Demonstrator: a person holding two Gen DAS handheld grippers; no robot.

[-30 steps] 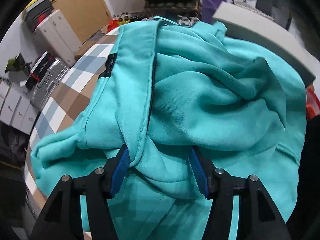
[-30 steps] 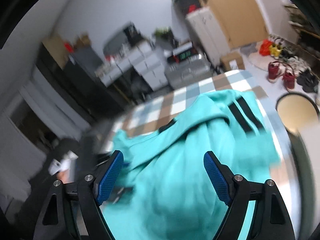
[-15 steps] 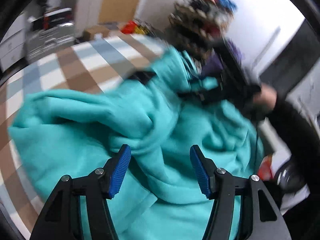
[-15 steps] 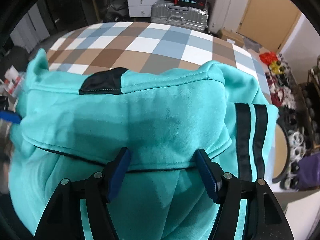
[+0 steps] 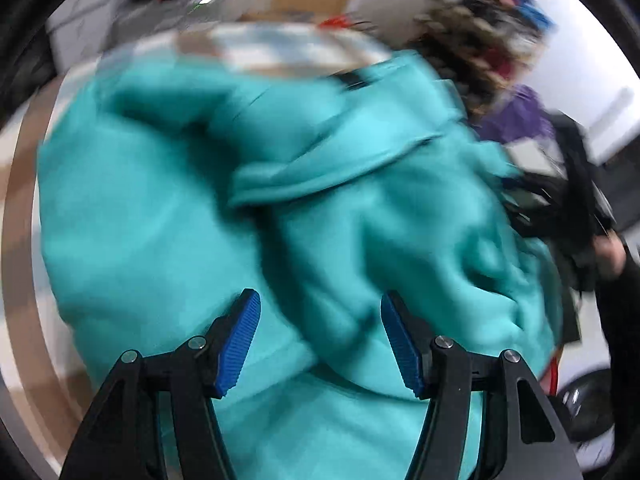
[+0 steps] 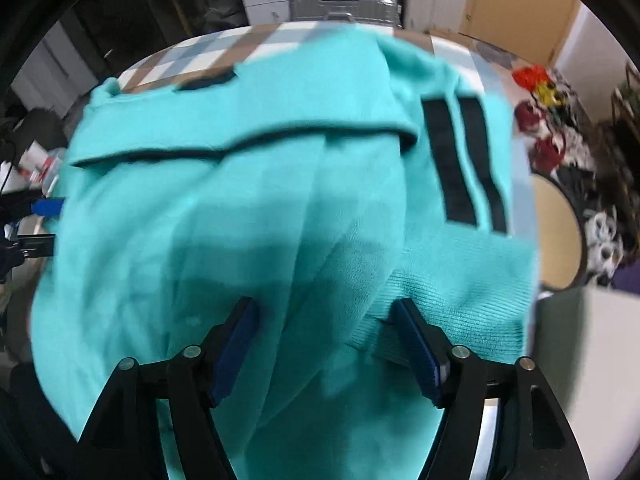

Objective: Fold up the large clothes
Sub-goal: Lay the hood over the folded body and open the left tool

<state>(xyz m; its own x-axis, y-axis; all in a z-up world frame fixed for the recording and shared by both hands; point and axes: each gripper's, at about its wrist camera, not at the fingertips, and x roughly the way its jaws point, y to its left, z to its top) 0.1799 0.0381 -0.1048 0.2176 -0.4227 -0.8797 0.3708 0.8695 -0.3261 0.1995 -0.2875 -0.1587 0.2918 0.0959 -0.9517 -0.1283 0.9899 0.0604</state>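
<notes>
Turquoise fleece hoodie (image 6: 248, 208) bunched mid-frame on checked tablecloth (image 6: 192, 60); left gripper (image 5: 320, 344) released, right gripper (image 6: 326, 354) opening over ribbed cuff (image 6: 460, 296); risk: loose layers slump, spoiling fold.

The turquoise sweatshirt (image 6: 248, 208) is soft, matt fleece cloth, with a ribbed knit cuff (image 6: 452, 304) and two flat black stripes (image 6: 464, 160) that look woven or sewn on. The checked tablecloth (image 6: 208, 56) beneath is smooth and matt. The right gripper (image 6: 326, 354) has matt black plastic arms with small shiny metal pins, and blue ridged pads (image 6: 418, 354) (rubbery in look). The left gripper (image 5: 320, 344) is built alike. A ribbed silver suitcase (image 6: 344, 6) looks like semi-gloss metal or hard plastic.
</notes>
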